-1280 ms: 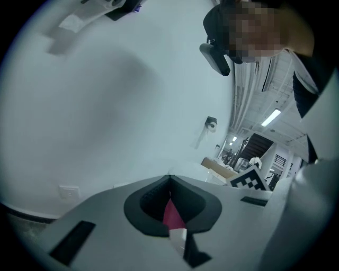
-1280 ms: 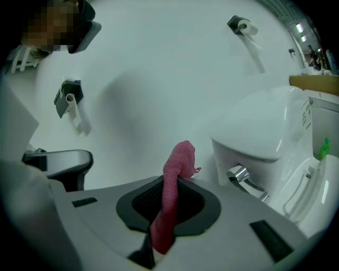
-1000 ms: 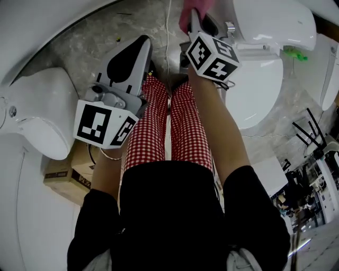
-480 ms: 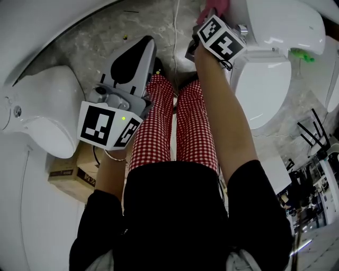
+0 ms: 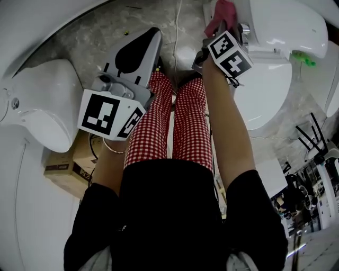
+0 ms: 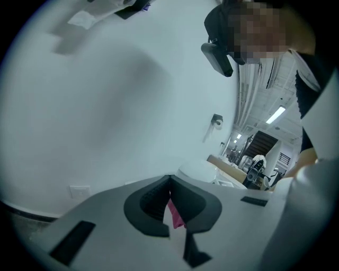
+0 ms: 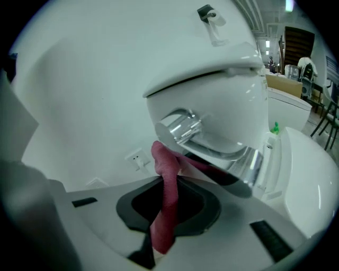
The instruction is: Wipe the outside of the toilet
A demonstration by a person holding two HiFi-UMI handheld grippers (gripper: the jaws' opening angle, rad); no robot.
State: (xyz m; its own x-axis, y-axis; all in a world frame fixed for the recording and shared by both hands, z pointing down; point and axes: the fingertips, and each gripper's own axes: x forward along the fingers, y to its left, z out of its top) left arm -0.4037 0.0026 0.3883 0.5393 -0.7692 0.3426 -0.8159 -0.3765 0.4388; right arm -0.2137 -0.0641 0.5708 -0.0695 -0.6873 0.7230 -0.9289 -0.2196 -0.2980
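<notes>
One person, seen from above: black top at 6 o'clock, red-and-white checked trousers running up the middle toward 12.

Two toilets. White ceramic toilet with closed lid at 2 o'clock of the head view, with its tank beyond the lid toward 1. Second white toilet at 9 o'clock, apart from both grippers.

Two grey hand-held grippers, each carrying one black-and-white marker cube. Left gripper at 11 o'clock over the left thigh, pointing toward 12. Jaws pressed together at the tips in the left gripper view, with a thin pink sliver in the slit between the pads, too small to identify. Right gripper at 1 o'clock, beside the tank's left side, jaws clamped on a cloth.

One brown cardboard box at 8 o'clock, just below the second white toilet.

One white cable on the grey marbled floor at 12 o'clock, between the two grippers.

One pink cloth, rising out of the right gripper's jaws, upper end touching the tank just under the lever; in the head view at 1 o'clock.

One chrome flush lever on the tank's side, at 12 o'clock from the cloth's tip.

One small green object at 2 o'clock, where tank meets lid.
</notes>
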